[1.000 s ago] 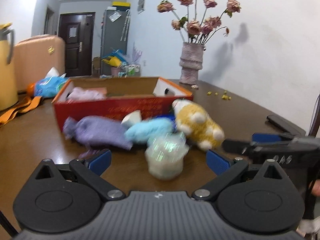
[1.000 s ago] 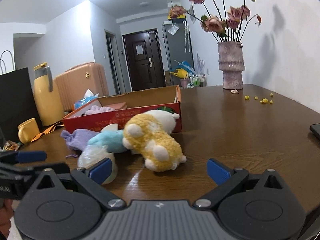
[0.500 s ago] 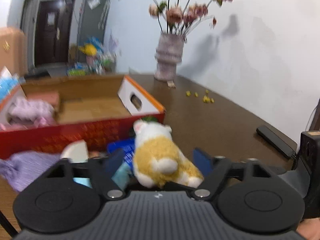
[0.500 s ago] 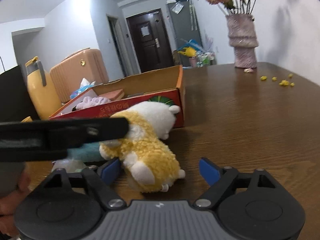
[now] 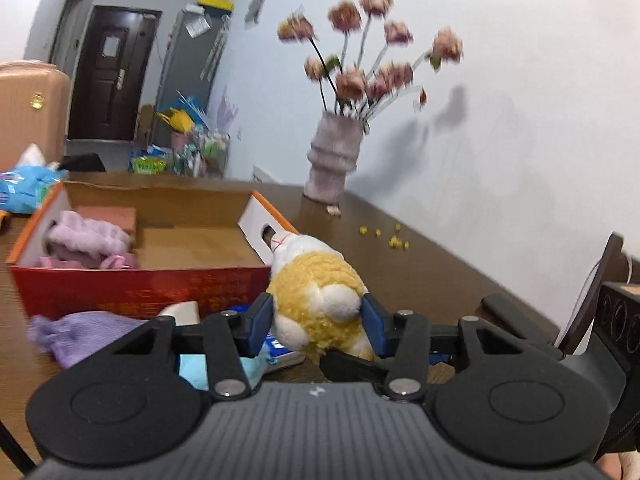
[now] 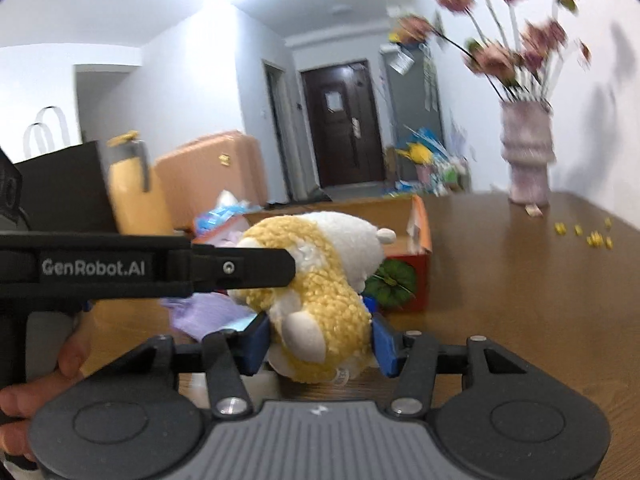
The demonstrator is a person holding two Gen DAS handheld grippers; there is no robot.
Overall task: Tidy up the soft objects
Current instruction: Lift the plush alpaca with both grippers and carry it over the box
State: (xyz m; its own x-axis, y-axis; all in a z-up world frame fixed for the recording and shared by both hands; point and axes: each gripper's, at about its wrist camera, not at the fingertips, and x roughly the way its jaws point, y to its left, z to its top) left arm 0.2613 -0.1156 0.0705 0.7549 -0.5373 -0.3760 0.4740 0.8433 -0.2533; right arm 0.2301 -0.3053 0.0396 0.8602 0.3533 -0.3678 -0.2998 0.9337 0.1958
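A yellow and white plush toy (image 5: pixel 316 300) is held in front of the red cardboard box (image 5: pixel 132 284). My left gripper (image 5: pixel 318 322) is shut on its rear end. My right gripper (image 6: pixel 320 342) is shut on its lower part, and the plush (image 6: pixel 320 280) fills that view, with the left gripper's finger (image 6: pixel 240 268) pressing its side. A purple soft item (image 5: pixel 76 334) and a light blue one (image 5: pixel 196 368) lie on the table below. A lilac cloth (image 5: pixel 84 236) lies inside the box.
A vase of dried flowers (image 5: pixel 334 160) stands at the back of the brown table (image 5: pixel 420 276), with small yellow bits (image 5: pixel 394 240) near it. A dark phone (image 5: pixel 508 316) lies at right. A yellow jug (image 6: pixel 132 188) and a suitcase (image 6: pixel 212 176) stand at left.
Both grippers have closed on the yellow plush, which has been lifted from the table toward the box. Earlier both were open and farther back.
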